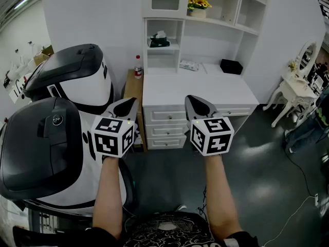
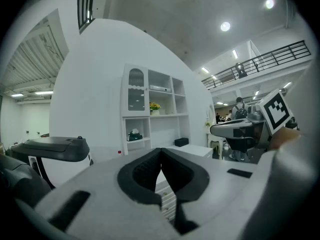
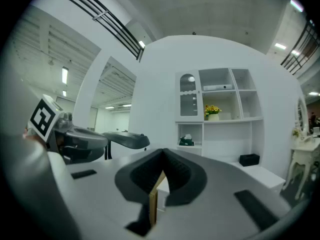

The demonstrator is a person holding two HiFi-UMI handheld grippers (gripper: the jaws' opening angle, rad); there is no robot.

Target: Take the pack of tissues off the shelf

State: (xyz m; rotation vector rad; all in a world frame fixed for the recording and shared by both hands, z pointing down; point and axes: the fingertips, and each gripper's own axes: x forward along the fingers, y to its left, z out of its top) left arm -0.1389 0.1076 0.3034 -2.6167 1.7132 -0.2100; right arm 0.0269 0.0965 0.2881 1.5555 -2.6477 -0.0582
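The dark green pack of tissues (image 1: 159,39) with a white tissue sticking up sits in the left cubby of the white shelf unit (image 1: 205,19) above the desk. It also shows small in the left gripper view as the tissue pack (image 2: 134,134) and in the right gripper view as the same pack (image 3: 186,141). My left gripper (image 1: 125,107) and right gripper (image 1: 198,106) are held side by side in front of the desk, well short of the shelf. Both are shut with nothing between the jaws.
A white desk (image 1: 198,94) with drawers stands under the shelf; on it lie a black box (image 1: 231,66) and a flat packet (image 1: 189,65). A red-capped bottle (image 1: 138,67) stands on a wooden side table. Large black-and-white machines (image 1: 51,133) crowd the left. Yellow flowers (image 1: 198,4) sit higher up.
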